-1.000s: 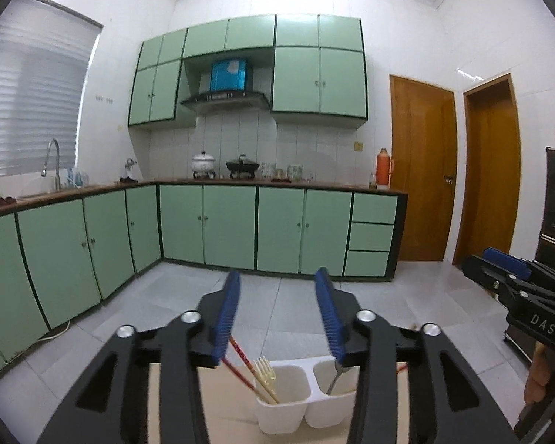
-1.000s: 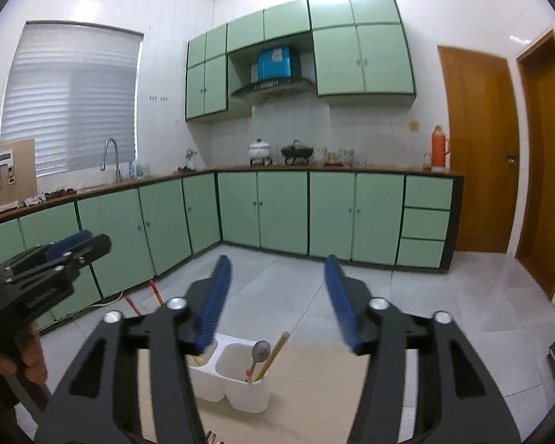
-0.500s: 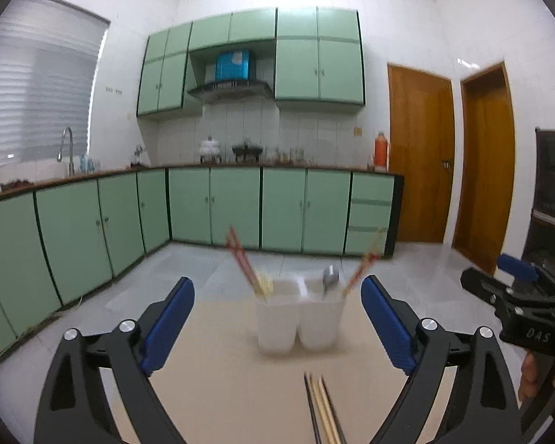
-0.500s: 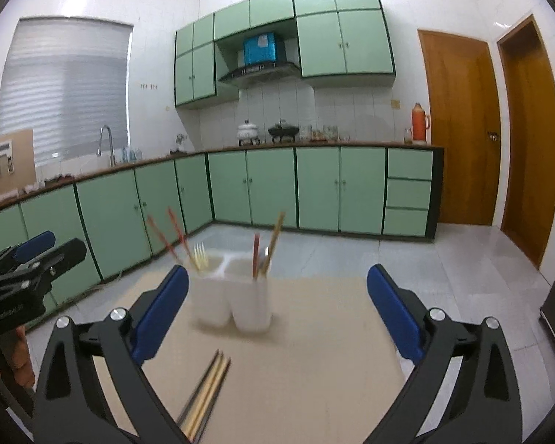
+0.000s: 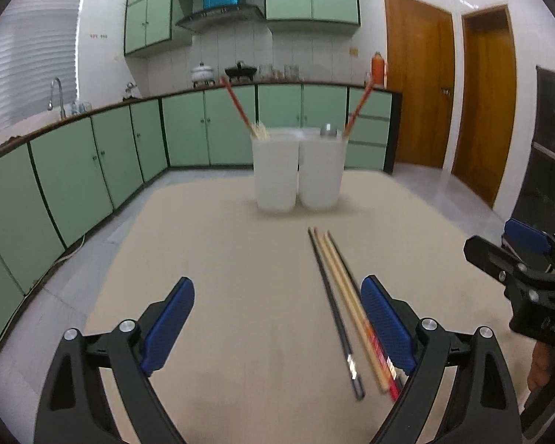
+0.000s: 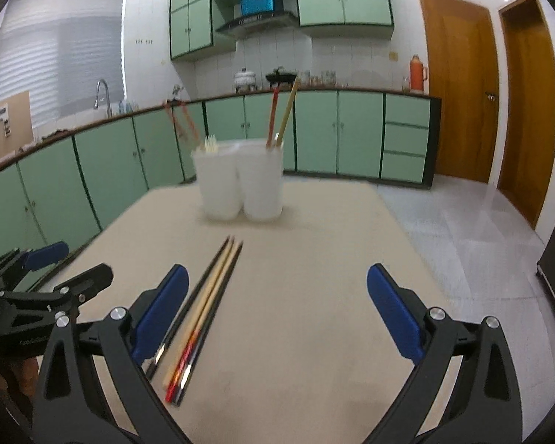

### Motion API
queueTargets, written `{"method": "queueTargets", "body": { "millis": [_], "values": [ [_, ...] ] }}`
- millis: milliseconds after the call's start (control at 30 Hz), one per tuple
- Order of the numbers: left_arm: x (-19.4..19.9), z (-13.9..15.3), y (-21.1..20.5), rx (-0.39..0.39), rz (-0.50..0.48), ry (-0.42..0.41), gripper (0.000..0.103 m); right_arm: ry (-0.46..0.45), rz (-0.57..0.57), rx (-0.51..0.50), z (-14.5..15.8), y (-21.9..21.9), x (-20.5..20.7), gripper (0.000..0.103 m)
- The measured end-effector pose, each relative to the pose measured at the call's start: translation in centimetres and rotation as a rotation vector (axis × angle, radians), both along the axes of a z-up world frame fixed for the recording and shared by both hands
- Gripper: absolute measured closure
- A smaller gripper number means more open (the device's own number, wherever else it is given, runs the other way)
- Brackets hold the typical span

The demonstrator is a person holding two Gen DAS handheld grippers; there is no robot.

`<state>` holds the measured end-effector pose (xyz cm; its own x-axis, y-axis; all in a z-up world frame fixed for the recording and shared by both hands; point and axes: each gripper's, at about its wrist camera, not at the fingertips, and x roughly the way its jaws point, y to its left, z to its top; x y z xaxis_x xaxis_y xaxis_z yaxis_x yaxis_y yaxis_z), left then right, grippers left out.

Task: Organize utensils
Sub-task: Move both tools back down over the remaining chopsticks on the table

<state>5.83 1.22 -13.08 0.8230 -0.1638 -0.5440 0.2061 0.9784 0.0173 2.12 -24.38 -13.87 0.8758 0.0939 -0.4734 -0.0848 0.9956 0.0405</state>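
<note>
A white two-compartment utensil holder (image 5: 298, 170) stands at the far middle of the beige table (image 5: 240, 277); it also shows in the right wrist view (image 6: 240, 181). It holds red chopsticks (image 5: 236, 105), a fork and a spoon. Several loose chopsticks (image 5: 342, 303) lie side by side on the table in front of it, also in the right wrist view (image 6: 203, 303). My left gripper (image 5: 277, 322) is open and empty, with the chopsticks by its right finger. My right gripper (image 6: 277, 314) is open and empty, with the chopsticks by its left finger.
Green kitchen cabinets (image 5: 92, 170) line the walls behind the table, with a sink tap (image 5: 57, 92) at left and wooden doors (image 5: 418, 81) at right. The other gripper shows at each view's edge (image 5: 529, 285) (image 6: 26, 296).
Both grippers have opened wide and tilted down and back from the holder. The loose chopsticks on the table have come into view.
</note>
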Motion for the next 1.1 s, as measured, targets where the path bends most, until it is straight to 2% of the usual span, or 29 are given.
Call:
{"method": "queueTargets", "body": {
  "millis": [133, 200, 500, 900, 1100],
  "values": [
    [-0.8, -1.5, 0.4, -0.003, 0.011, 0.033, 0.013, 0.036, 0.009, -0.018, -2.3, 1.3, -1.3, 0.01],
    [-1.0, -2.2, 0.8, -0.001, 0.022, 0.049, 0.014, 0.059, 0.015, -0.019, -3.3, 2.0, -1.8, 0.019],
    [-1.0, -3.4, 2.5, -0.004, 0.064, 0.083, 0.014, 0.106, 0.04, -0.028, -5.0, 4.2, -2.4, 0.034],
    [-0.9, -3.7, 2.9, -0.03, 0.062, 0.087, 0.014, 0.169, 0.075, -0.104, -6.3, 5.7, -1.9, 0.042],
    [-1.1, -3.7, 2.8, -0.03, 0.05, 0.085, 0.014, 0.165, -0.002, -0.125, -6.4, 4.2, -1.5, 0.042]
  ]
}}
